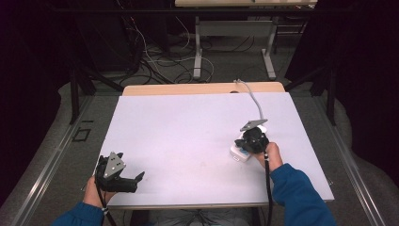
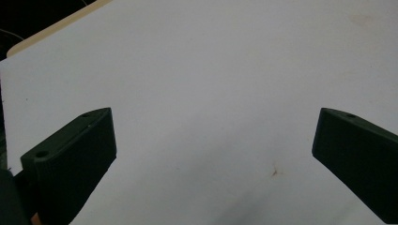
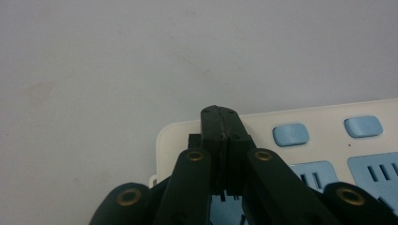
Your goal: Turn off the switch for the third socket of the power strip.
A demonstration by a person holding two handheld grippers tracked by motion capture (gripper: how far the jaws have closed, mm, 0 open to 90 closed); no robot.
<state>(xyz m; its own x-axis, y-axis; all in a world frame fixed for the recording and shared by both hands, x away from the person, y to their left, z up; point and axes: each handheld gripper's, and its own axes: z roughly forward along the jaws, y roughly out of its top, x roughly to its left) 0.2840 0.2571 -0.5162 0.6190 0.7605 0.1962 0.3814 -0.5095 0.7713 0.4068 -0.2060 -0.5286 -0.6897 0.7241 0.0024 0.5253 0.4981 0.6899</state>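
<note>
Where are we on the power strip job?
Done: the right claw is down over the white power strip, jaws shut together above its near end, by the blue buttons. In hand: pressing or touching there; contact can't be told. Left claw is open, idle over the bare white table. Nothing plugged in is visible.

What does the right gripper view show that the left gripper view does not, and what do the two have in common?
Right gripper view alone: a white power strip with pale blue buttons and sockets, and the right gripper above it, jaws pressed together with nothing between them.

Left gripper view alone: the left gripper with its jaws wide apart, a wooden table edge past the sheet's corner, and a small brown stain.

Both: the white sheet that covers the table, behind a pair of black jaws.
</note>
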